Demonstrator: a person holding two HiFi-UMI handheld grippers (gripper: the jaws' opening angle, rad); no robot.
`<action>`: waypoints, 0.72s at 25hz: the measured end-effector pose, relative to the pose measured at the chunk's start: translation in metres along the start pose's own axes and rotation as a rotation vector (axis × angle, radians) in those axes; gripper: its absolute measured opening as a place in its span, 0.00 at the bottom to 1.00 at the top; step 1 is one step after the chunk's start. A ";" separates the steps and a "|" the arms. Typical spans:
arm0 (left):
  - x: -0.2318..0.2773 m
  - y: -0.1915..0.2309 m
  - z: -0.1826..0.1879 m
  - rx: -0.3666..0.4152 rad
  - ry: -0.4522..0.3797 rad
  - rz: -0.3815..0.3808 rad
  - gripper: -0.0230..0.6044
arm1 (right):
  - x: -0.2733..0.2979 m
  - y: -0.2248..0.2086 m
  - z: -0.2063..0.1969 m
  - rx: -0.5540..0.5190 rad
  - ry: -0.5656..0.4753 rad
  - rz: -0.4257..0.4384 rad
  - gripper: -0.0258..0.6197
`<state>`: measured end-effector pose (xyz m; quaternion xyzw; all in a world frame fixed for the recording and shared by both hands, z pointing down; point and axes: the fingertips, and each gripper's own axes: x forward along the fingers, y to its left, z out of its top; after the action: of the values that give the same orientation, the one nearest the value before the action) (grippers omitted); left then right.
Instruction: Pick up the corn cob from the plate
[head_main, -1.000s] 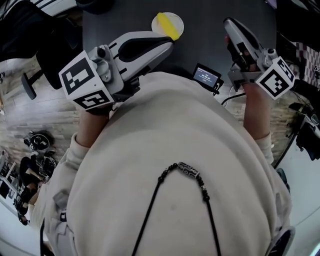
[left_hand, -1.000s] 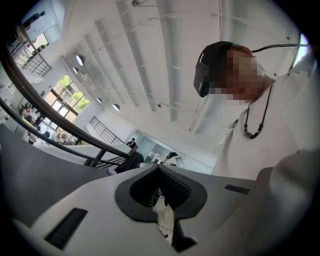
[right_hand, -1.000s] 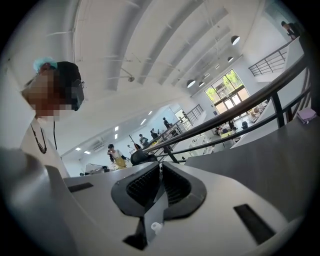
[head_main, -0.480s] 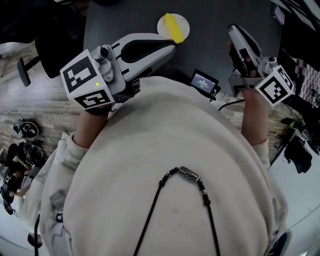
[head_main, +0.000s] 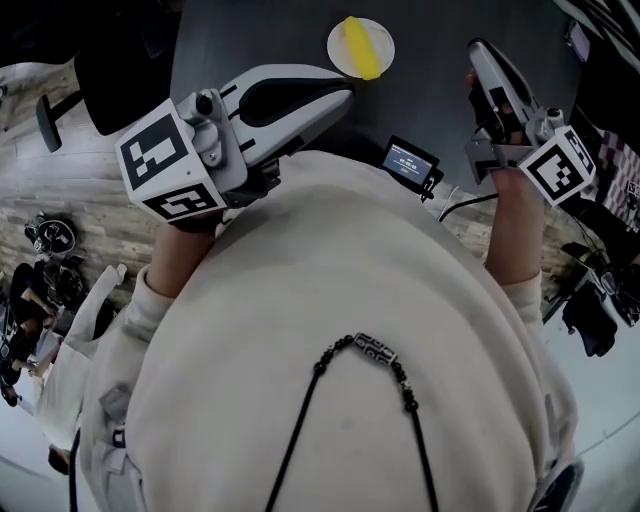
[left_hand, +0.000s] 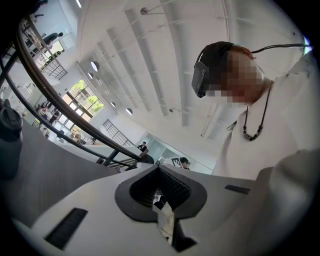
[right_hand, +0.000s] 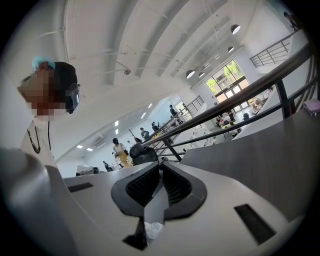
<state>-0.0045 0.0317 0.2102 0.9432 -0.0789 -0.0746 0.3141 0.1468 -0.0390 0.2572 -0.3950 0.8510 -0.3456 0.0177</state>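
A yellow corn cob (head_main: 359, 46) lies across a small white plate (head_main: 381, 56) on the dark grey table (head_main: 250, 35), at the top of the head view. My left gripper (head_main: 345, 93) is held in front of the person's chest, its tip just short and left of the plate, shut with nothing in it. To the right of the plate, my right gripper (head_main: 478, 50) is shut and empty too. In the left gripper view the jaws (left_hand: 159, 169) meet at their tips. The right gripper view shows the same (right_hand: 161, 164). Neither gripper view shows the corn.
A small black device with a lit screen (head_main: 411, 158) sits at the table's near edge between the hands. A black chair (head_main: 105, 70) stands left of the table over wooden flooring, with gear on the floor (head_main: 45, 235). Cables and bags lie at the right (head_main: 600, 290).
The head view has shifted, so the plate and corn now sit further right in the frame. The right gripper has sunk a little. Both grippers stay shut and empty.
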 end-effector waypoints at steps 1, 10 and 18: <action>0.001 0.000 0.000 -0.001 -0.004 0.001 0.04 | 0.001 -0.004 -0.001 0.002 0.005 -0.001 0.07; -0.009 0.013 -0.005 -0.032 -0.050 0.065 0.04 | 0.017 -0.030 -0.017 0.003 0.073 0.004 0.07; -0.011 0.017 -0.019 -0.082 -0.077 0.134 0.04 | 0.016 -0.058 -0.025 0.018 0.098 -0.009 0.07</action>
<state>-0.0138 0.0316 0.2367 0.9186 -0.1509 -0.0927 0.3534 0.1664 -0.0613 0.3149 -0.3813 0.8458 -0.3725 -0.0221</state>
